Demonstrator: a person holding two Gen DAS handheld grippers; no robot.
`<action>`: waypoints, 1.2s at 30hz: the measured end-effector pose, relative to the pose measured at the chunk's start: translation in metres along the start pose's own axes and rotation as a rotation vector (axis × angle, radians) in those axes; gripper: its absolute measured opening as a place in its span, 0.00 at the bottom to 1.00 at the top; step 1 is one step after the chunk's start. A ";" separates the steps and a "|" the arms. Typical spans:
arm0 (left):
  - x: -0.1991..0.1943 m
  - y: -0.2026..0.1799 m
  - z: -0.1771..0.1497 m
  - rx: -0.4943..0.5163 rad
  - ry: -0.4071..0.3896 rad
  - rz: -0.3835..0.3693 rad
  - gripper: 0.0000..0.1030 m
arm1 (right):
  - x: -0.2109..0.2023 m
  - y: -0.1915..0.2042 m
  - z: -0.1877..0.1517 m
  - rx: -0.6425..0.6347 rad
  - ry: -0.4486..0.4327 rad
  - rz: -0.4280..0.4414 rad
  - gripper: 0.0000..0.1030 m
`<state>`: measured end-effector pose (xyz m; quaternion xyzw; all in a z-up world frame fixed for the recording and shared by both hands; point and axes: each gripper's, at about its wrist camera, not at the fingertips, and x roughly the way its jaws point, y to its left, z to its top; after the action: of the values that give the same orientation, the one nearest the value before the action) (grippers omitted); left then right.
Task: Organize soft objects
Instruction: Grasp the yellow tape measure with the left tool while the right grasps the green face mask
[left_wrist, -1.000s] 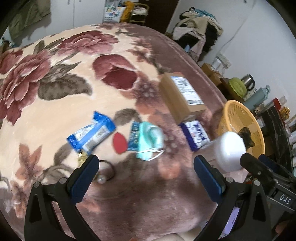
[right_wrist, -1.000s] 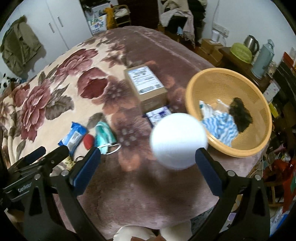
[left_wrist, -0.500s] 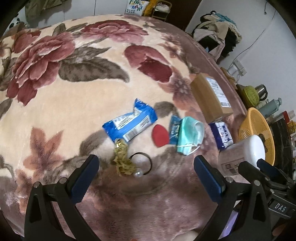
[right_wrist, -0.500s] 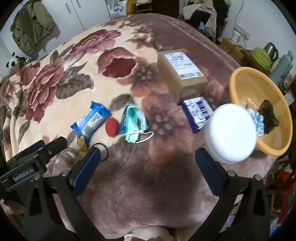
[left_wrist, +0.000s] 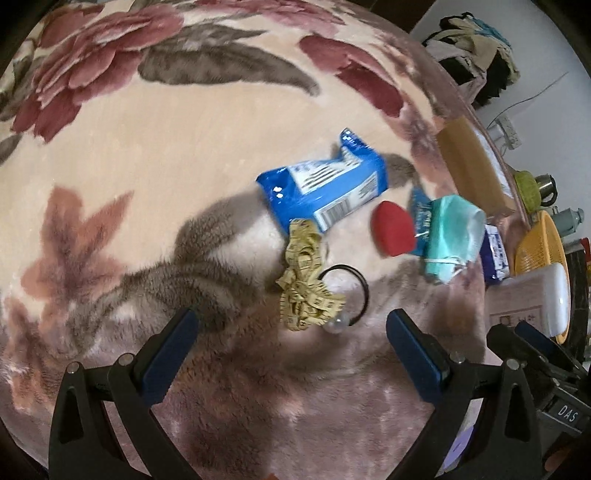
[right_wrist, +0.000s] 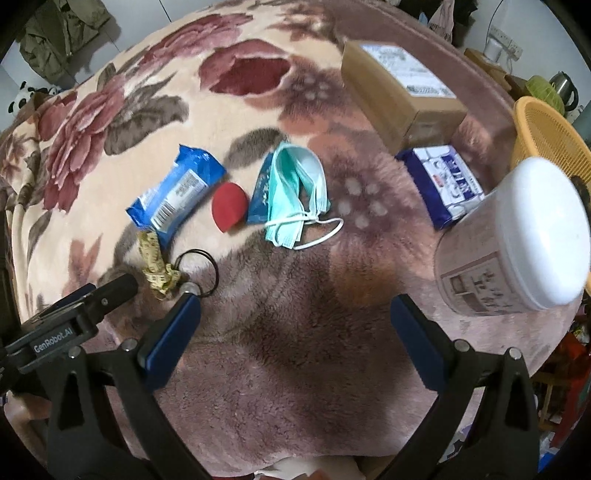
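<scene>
We see the yellow tape measure (left_wrist: 304, 275) lying in a crumpled bunch on the flowered blanket (left_wrist: 147, 155), its long axis running from near to far, with the far end touching the blue packet (left_wrist: 325, 188) and the near end beside the pearl of the black hair tie (left_wrist: 354, 291). In the right wrist view the tape measure (right_wrist: 157, 267) sits at the near left, just beyond the left claw's black finger (right_wrist: 107, 299). The blue packet lies slantwise, its long axis running from near left to far right. To its right lie the red sponge (left_wrist: 391, 232) and then the green face mask (left_wrist: 448, 236), folded over a small blue wrapper, ear loops pointing near. Our left claw (left_wrist: 291, 347) is spread wide, holding nothing, hovering just short of the tape measure and hair tie. Our right claw (right_wrist: 295, 328) is likewise spread wide and bare over the blanket; the white tub (right_wrist: 517, 240) stands to its right, near the orange basket (right_wrist: 543, 125).
</scene>
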<state>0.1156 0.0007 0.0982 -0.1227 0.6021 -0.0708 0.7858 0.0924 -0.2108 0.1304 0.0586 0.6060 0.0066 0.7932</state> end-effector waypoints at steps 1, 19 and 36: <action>0.004 0.001 0.000 -0.007 0.001 -0.005 0.98 | 0.004 -0.001 0.001 0.001 0.007 0.001 1.00; 0.051 0.006 0.008 -0.051 0.046 -0.050 0.32 | 0.056 -0.021 0.061 0.030 -0.038 -0.049 1.00; 0.035 0.009 -0.008 -0.049 0.012 -0.021 0.31 | 0.052 -0.018 0.044 0.029 -0.017 0.085 0.23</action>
<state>0.1167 -0.0011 0.0611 -0.1477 0.6071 -0.0653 0.7780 0.1481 -0.2283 0.0897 0.0959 0.5961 0.0313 0.7966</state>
